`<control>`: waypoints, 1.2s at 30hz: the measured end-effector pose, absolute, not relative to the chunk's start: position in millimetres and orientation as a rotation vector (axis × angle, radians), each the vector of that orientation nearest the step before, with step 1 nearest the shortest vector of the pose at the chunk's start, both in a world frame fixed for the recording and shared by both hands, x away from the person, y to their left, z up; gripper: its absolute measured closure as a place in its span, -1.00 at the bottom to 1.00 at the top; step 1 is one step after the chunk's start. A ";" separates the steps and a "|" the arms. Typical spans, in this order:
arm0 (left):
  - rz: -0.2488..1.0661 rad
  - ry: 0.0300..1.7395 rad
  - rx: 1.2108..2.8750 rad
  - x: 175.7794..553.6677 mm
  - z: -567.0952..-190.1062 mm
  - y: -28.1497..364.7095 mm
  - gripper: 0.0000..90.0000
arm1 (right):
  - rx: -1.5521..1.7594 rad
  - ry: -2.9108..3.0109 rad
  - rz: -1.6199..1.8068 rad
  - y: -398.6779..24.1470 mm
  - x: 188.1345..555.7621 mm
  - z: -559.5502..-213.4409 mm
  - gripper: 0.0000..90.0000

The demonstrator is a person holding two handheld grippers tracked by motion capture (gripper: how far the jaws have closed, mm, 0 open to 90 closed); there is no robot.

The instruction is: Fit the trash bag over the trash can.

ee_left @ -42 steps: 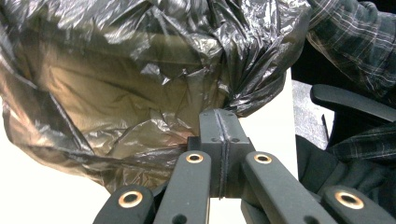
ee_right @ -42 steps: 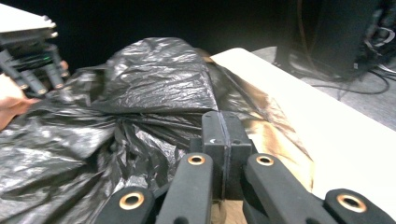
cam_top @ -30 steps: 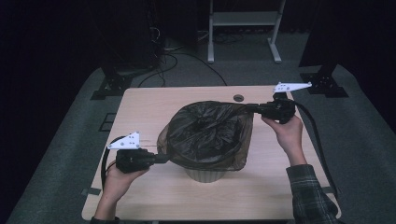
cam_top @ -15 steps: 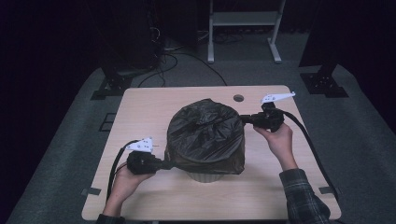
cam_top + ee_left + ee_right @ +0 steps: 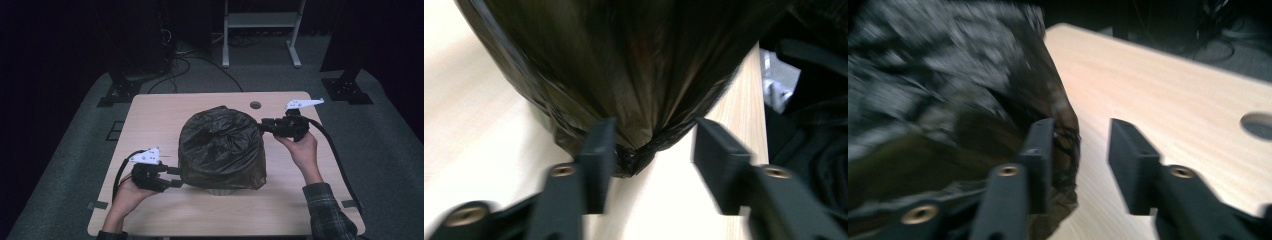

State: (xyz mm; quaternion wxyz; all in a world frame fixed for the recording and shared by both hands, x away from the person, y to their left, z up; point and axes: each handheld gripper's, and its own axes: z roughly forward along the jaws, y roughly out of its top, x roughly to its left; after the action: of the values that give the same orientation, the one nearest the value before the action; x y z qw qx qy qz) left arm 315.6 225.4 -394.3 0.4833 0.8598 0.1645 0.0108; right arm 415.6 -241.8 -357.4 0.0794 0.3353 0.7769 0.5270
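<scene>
Upright, the black bag [image 5: 222, 150] (domed) sits between both just-opened tongs, released.

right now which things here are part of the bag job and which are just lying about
In the job:
- black bag, draped over a bin
- left gripper, jaws just opening, bag edge between them
- right gripper, jaws just opening beside the bag

Lying about:
- white frame on the floor
- cables behind the table

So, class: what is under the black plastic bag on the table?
Beneath the crumpled black plastic bag, a pale container base peeks out on the wooden table; the rest is covered.
</scene>
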 end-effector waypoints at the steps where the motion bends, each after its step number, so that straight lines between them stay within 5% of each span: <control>1: 0.036 0.385 2.081 313.1 -387.5 230.2 -0.16 | 0.998 2.308 1.594 -244.2 412.9 -353.7 0.24; 4: 0.098 0.357 2.027 306.0 -367.4 242.4 -0.32 | 0.957 2.279 1.629 -250.5 402.5 -342.3 0.07; 13: 0.228 0.386 1.860 327.4 -332.3 247.9 -0.35 | 0.781 2.345 1.721 -254.9 361.1 -330.0 -0.26; 30: 0.218 0.398 1.847 378.8 -317.7 194.9 -0.34 | 0.611 2.521 1.643 -223.7 322.2 -350.2 -0.35; 36: 0.237 0.389 1.910 388.0 -317.8 179.9 -0.24 | 0.607 2.525 1.637 -220.1 323.2 -353.0 -0.17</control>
State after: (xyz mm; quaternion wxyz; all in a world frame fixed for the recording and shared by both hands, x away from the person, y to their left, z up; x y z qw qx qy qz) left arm 388.0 179.9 -317.8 0.5556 0.8088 0.1649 0.1002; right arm 323.2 -220.1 -353.0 0.0362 0.1977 0.8220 0.5329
